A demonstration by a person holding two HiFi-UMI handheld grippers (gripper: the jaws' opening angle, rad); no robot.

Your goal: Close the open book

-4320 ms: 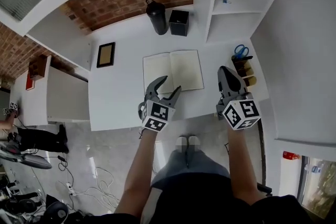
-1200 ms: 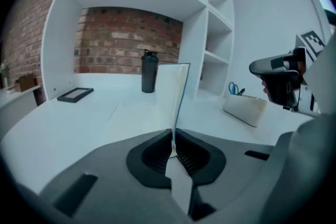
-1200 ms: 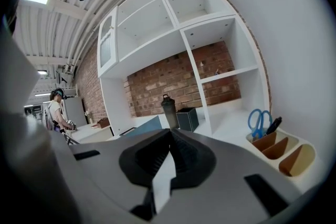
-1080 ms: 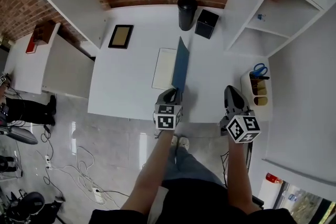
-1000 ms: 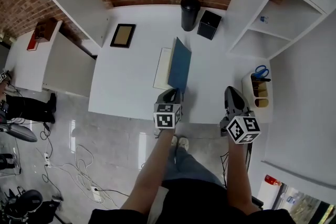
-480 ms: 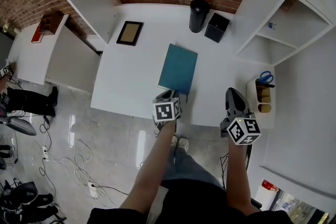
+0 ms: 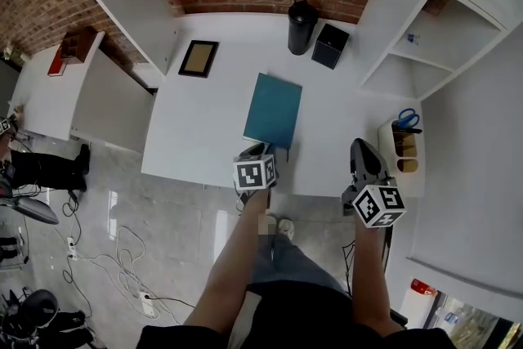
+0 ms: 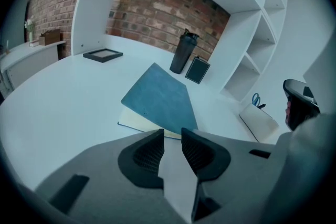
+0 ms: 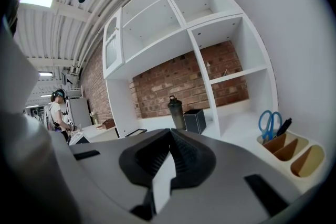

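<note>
Hovering left gripper point(image 8: 172, 132): fingers slightly apart, empty, no grip needed
book point(image 7: 273, 110): cover down on table point(image 7: 196, 127)
right gripper point(image 9: 169, 131): fingers together, just spare

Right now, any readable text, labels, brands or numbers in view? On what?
None legible.
book: plain teal cover, no print.
left gripper and right gripper cubes: square marker patterns, no words.
bottle, black box: no print visible, too small to tell.
</note>
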